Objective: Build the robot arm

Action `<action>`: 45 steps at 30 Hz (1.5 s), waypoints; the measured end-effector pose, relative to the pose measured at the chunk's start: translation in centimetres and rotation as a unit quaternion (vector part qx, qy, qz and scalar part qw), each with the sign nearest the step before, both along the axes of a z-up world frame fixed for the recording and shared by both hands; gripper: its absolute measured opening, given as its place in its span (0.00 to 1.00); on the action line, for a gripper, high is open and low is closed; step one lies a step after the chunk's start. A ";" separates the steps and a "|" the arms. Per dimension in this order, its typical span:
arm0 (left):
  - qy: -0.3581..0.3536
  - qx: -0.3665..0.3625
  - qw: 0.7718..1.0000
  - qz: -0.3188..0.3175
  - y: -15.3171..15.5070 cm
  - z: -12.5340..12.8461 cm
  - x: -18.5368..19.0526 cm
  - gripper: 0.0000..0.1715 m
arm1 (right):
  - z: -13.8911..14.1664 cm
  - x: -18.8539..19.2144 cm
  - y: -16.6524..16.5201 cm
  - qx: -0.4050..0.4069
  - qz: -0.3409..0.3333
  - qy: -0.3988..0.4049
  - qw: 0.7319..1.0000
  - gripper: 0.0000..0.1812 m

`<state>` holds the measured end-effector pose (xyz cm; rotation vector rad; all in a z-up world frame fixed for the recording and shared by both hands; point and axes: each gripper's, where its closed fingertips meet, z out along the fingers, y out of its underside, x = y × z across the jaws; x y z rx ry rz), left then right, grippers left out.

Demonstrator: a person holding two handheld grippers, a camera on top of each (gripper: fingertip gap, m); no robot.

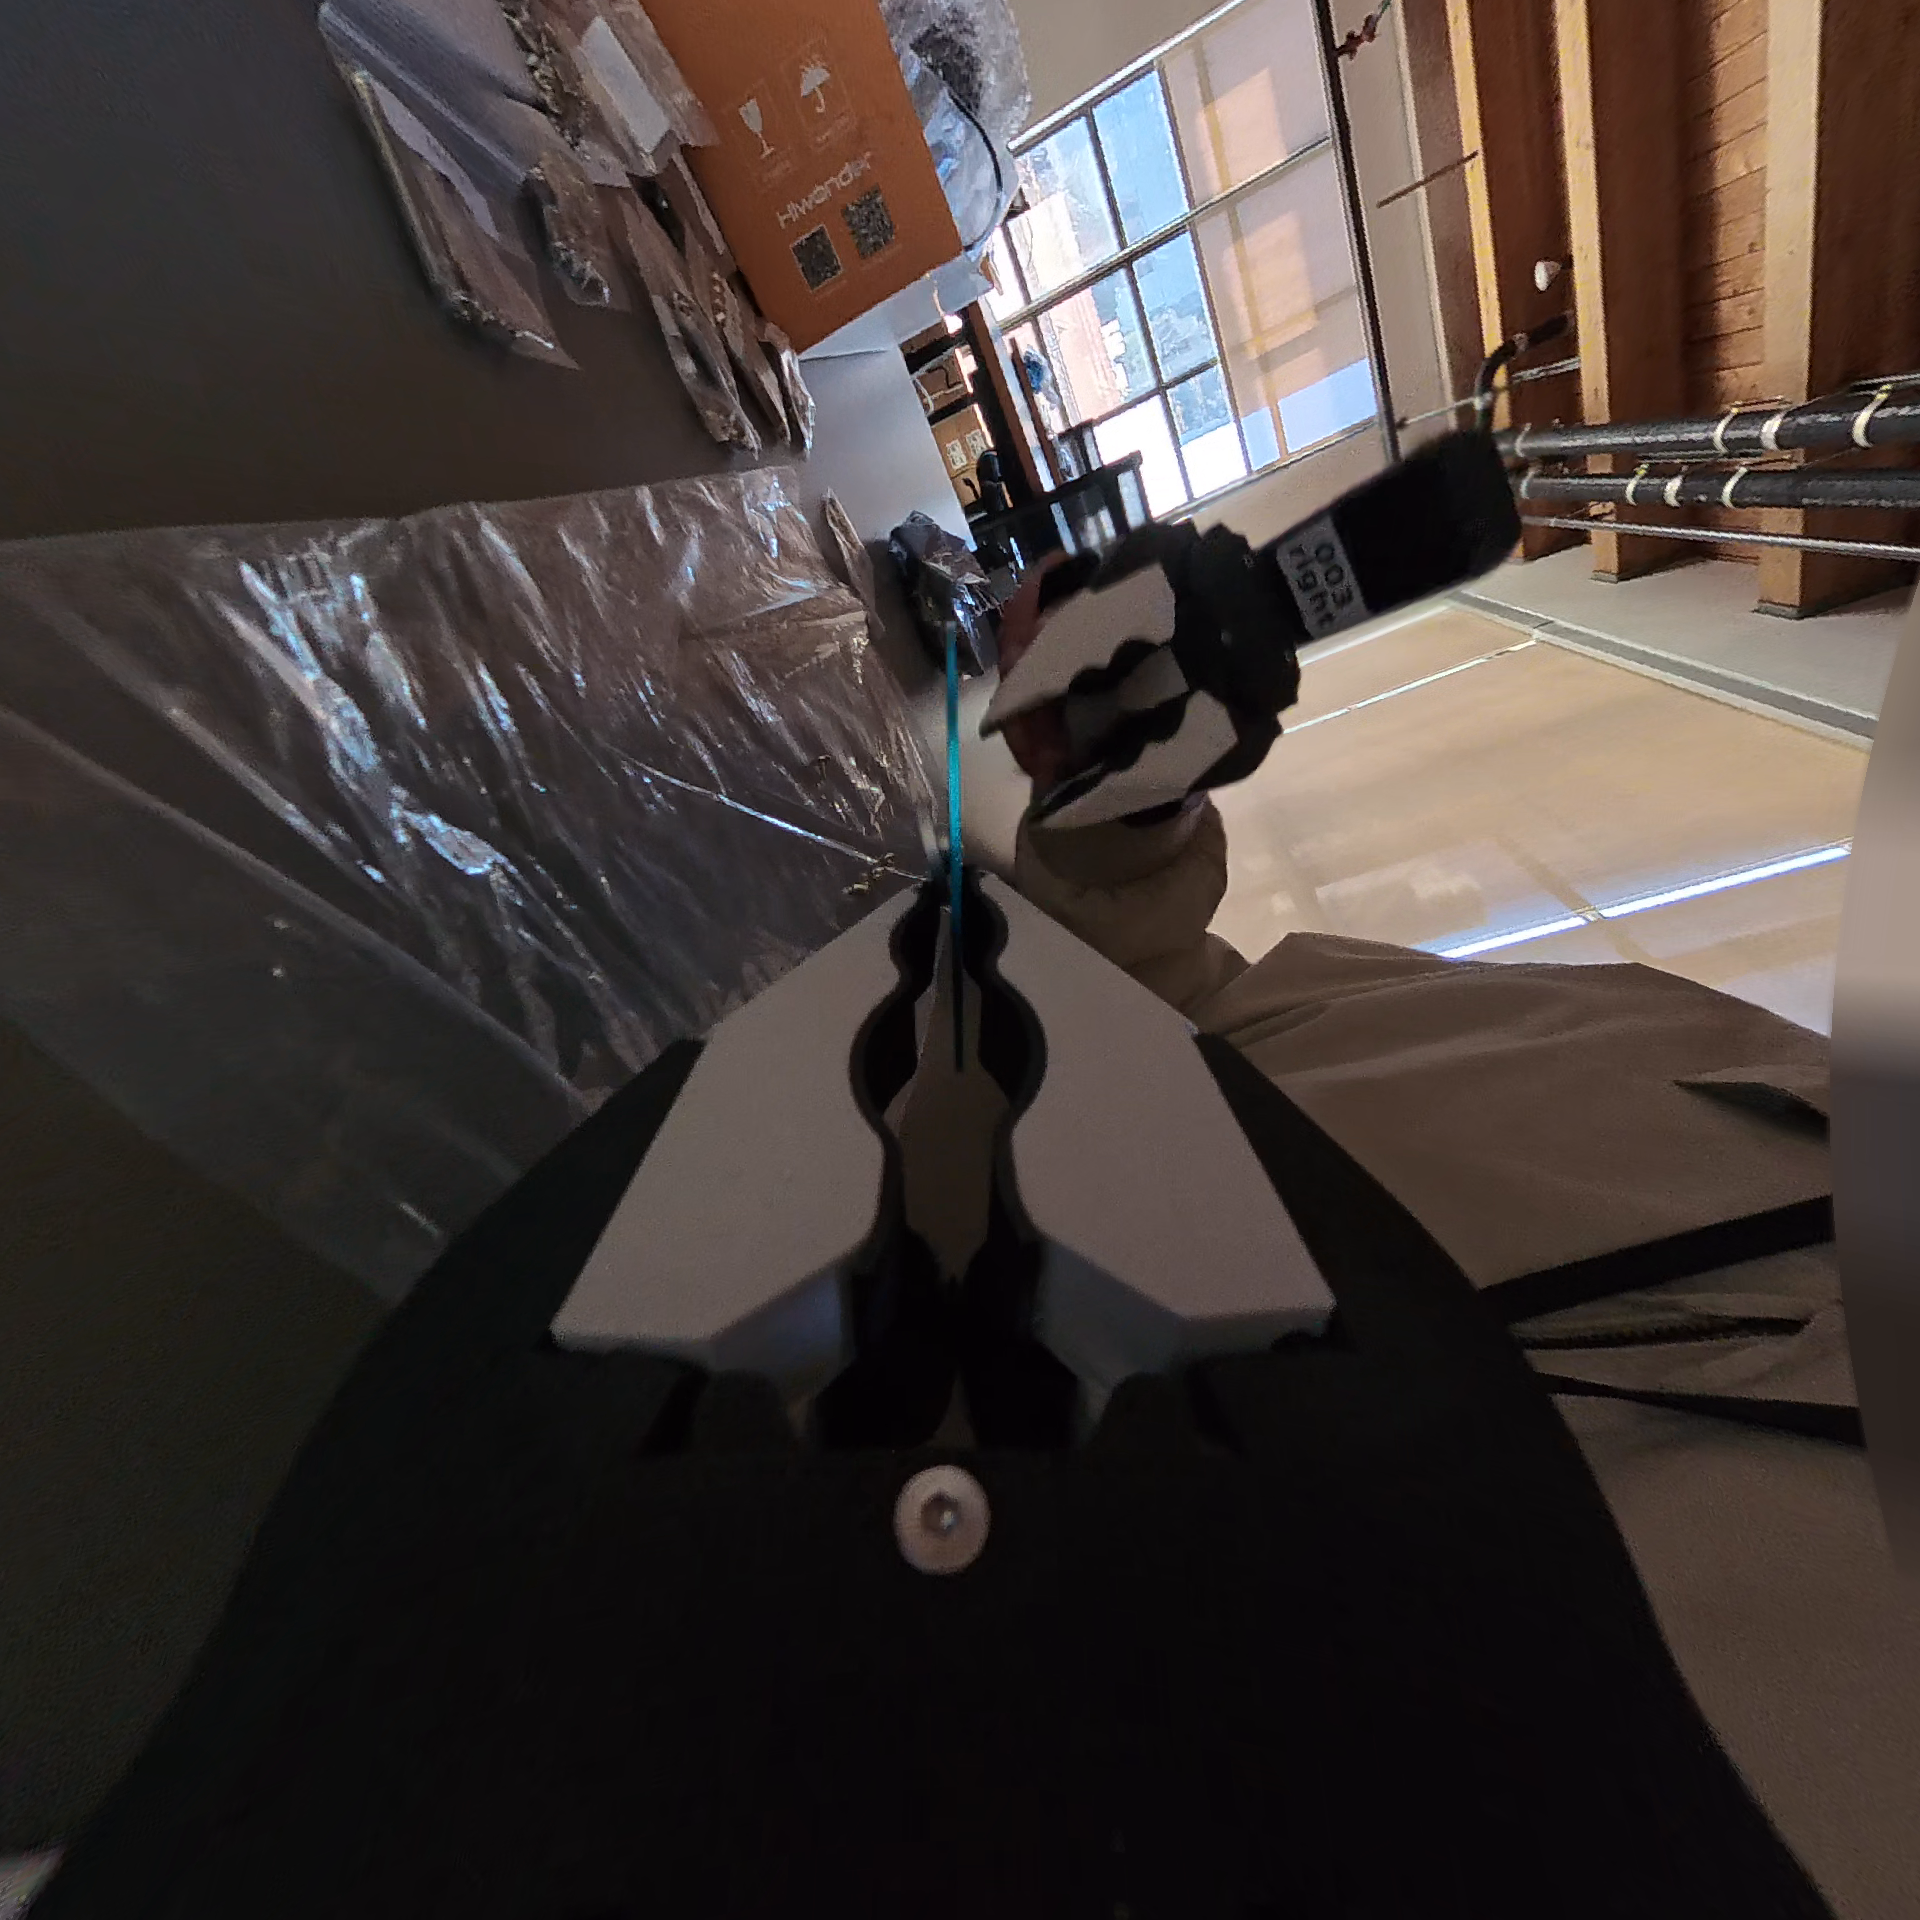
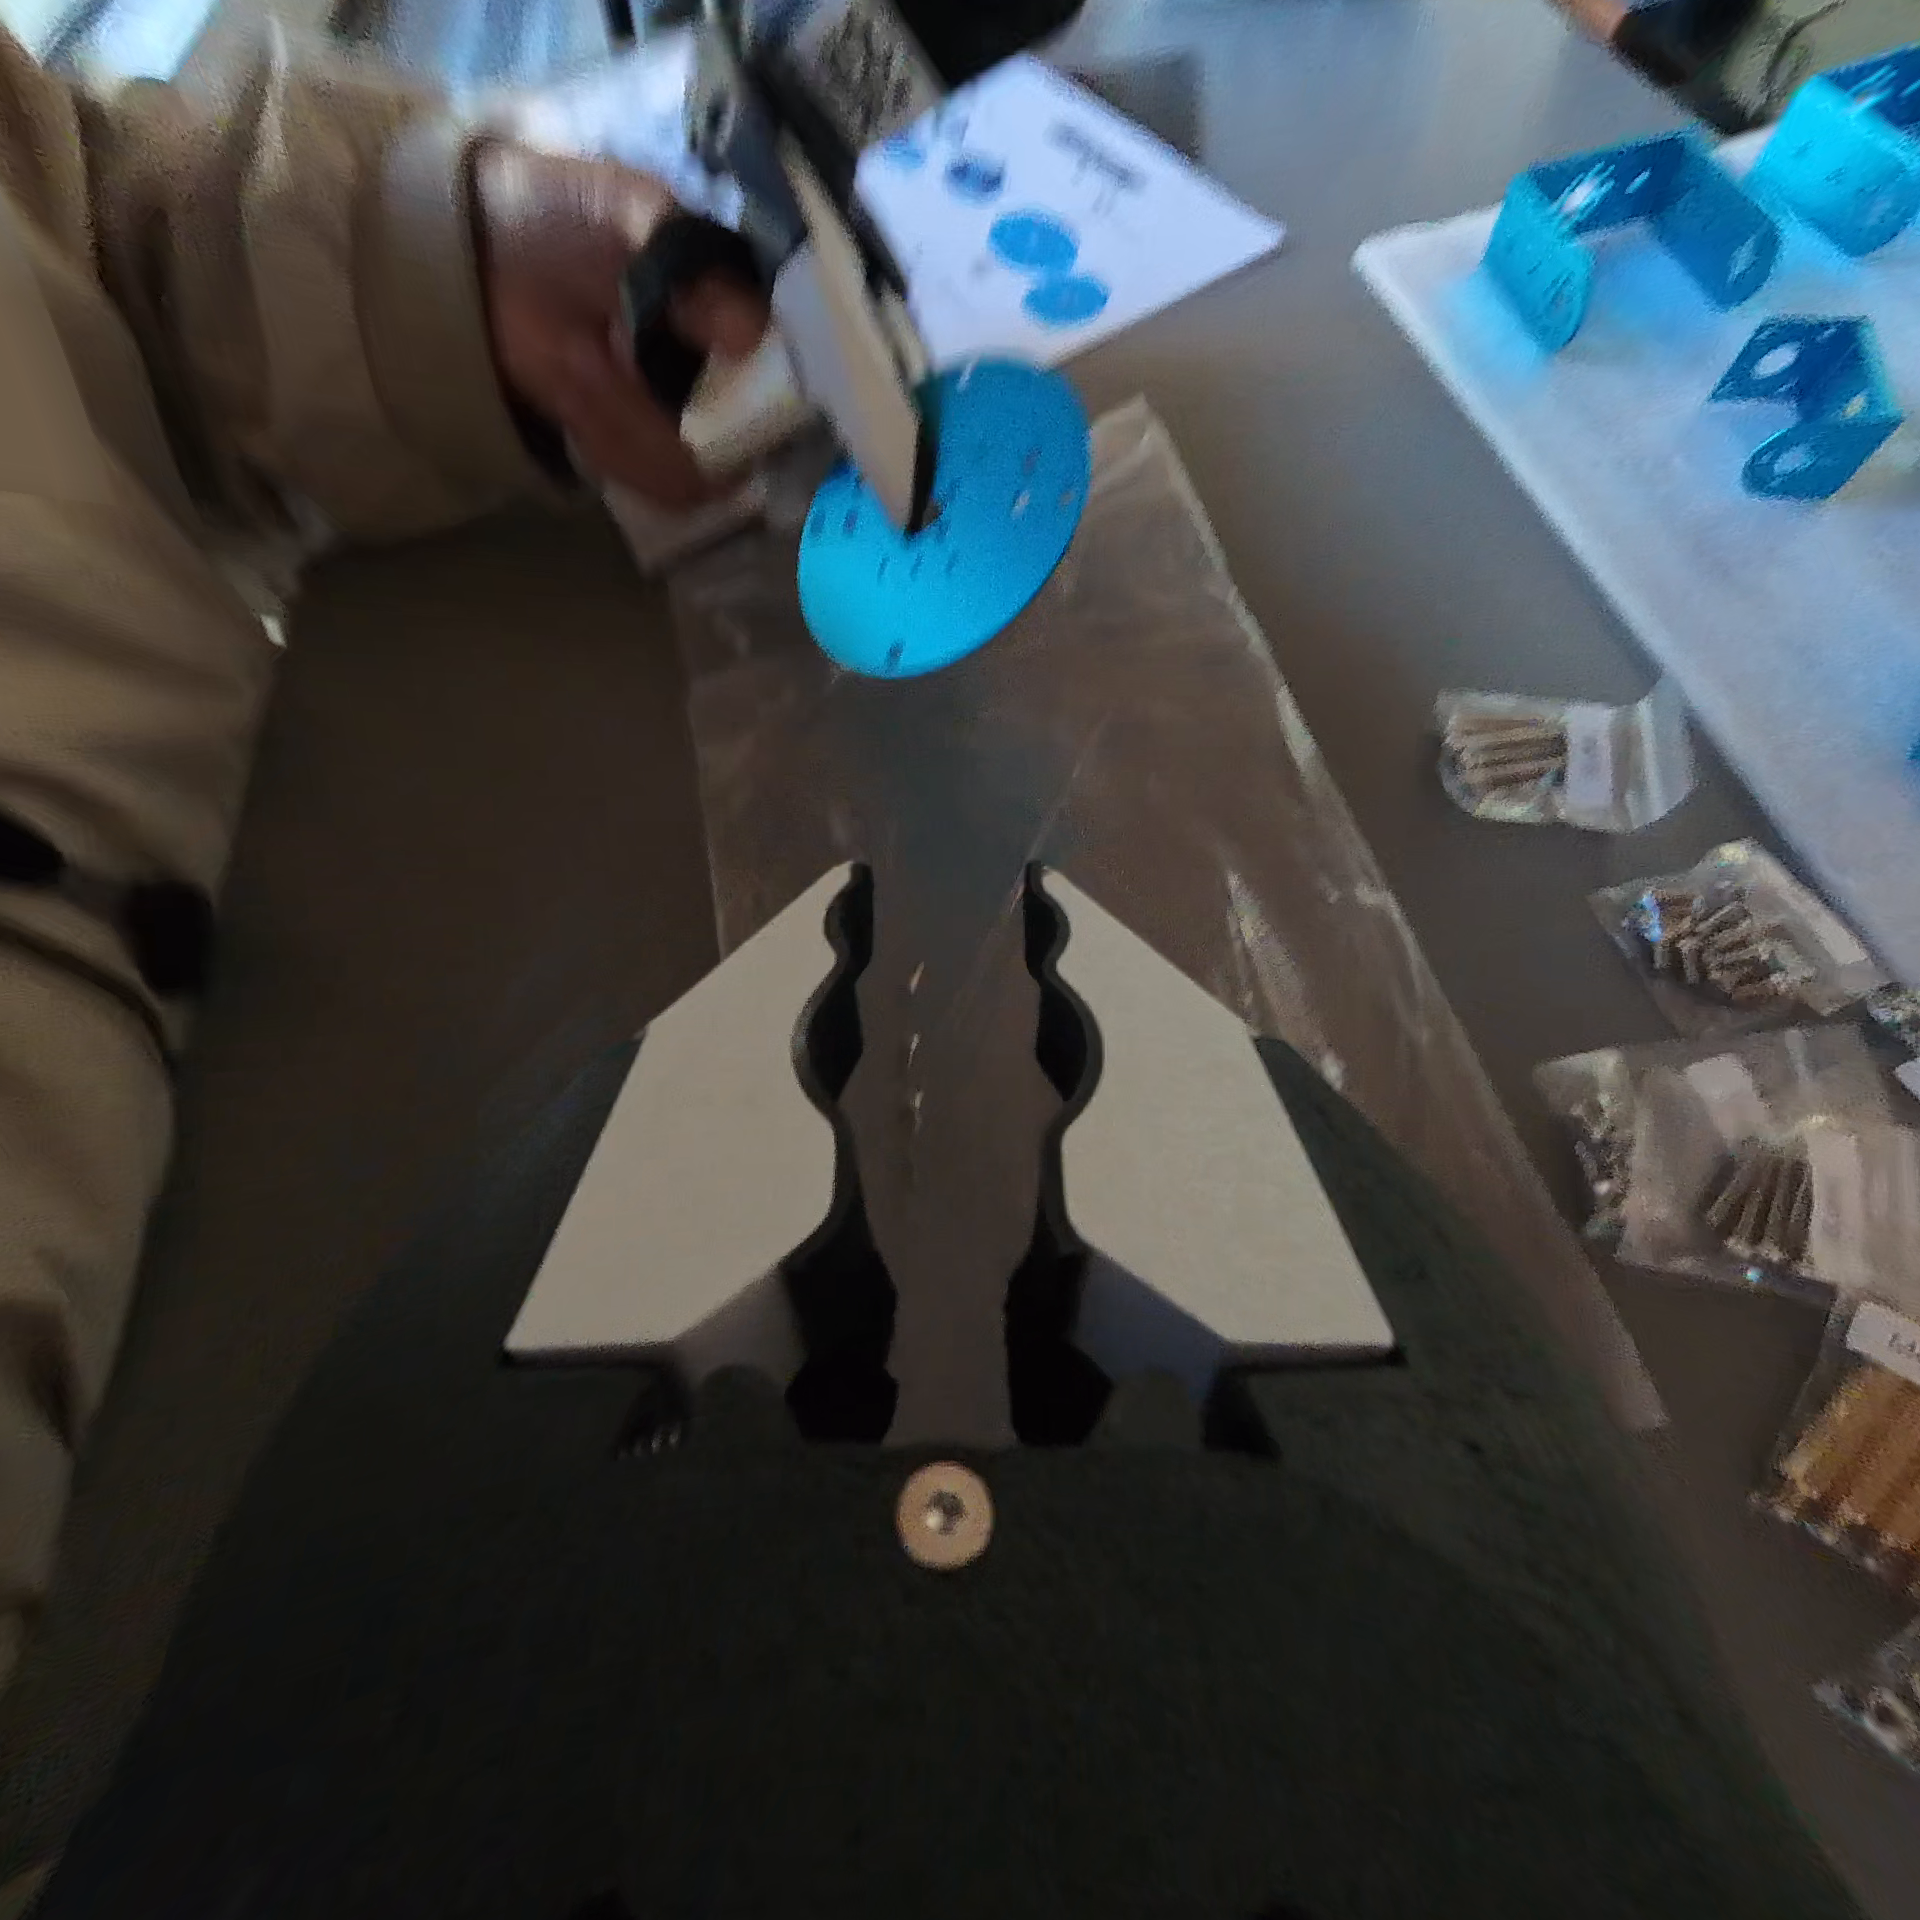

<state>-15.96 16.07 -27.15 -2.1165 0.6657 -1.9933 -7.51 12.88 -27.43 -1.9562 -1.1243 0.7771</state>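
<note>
Left wrist view: left gripper (image 1: 954, 914) pinches a thin blue disc (image 1: 952, 790) edge-on, above a crinkled clear bag (image 1: 436, 748) on the grey table (image 1: 156, 312); orange box (image 1: 810, 156) beyond. Right wrist view: the disc (image 2: 966, 582) shows flat, round, perforated; right gripper (image 2: 948, 894) gapes empty. Blue brackets (image 2: 1642, 229) and screw packets (image 2: 1745, 945) lie right.

Left gripper (image 1: 954, 914) clamping thin blue disc (image 1: 954, 790) edge-on, right gripper (image 1: 1101, 717) beyond
</note>
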 end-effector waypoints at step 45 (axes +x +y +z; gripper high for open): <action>0.036 0.027 0.999 0.000 -1.3 -1.1 0.0 0.02 | -0.5 -9.0 2.4 0.155 -0.020 -0.079 0.985 0.02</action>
